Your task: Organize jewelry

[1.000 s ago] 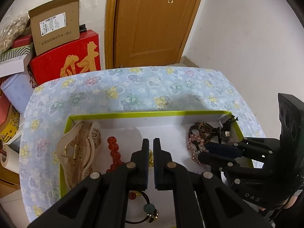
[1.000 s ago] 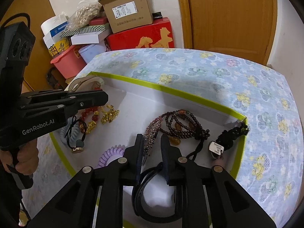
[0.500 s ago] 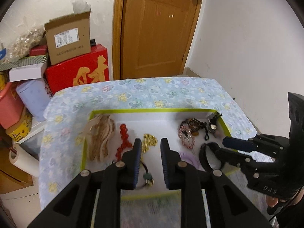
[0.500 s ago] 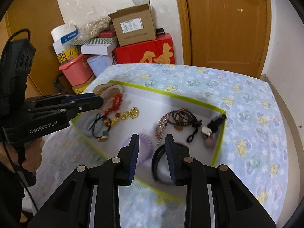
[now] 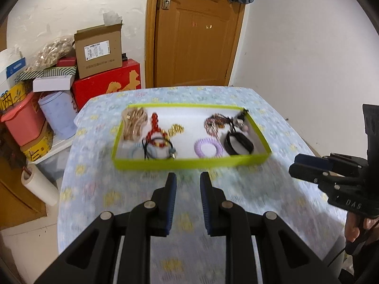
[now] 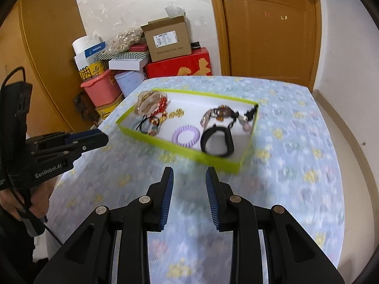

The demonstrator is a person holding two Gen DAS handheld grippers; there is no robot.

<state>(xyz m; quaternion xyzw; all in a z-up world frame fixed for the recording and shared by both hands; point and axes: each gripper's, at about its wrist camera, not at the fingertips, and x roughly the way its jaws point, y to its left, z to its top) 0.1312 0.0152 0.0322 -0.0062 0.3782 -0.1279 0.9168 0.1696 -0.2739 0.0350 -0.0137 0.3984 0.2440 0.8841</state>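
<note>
A green-rimmed white tray [image 5: 189, 162] [image 6: 180, 149] sits on the floral tablecloth. In it lie a beige hair claw [image 5: 133, 124], red beads [image 5: 155, 127], a gold chain [image 5: 176, 129], black hair ties [image 5: 157, 150], a purple coil tie [image 5: 208, 147] [image 6: 186, 135], a black band [image 5: 239, 144] [image 6: 216, 140] and dark bead bracelets [image 5: 216, 122]. My left gripper [image 5: 188, 179] is open and empty, short of the tray's near wall. My right gripper [image 6: 189, 177] is open and empty, also short of the tray; it also shows in the left wrist view [image 5: 308, 165].
The table [image 6: 296, 142] stands near a wooden door [image 5: 196, 42]. Stacked boxes, a red box [image 5: 106, 82], a pink bin [image 5: 22, 120] and a paper roll [image 5: 39, 183] sit left of the table. A white wall is on the right.
Both grippers have pulled back and up out of the tray and opened wider. The tray's contents stay in place.
</note>
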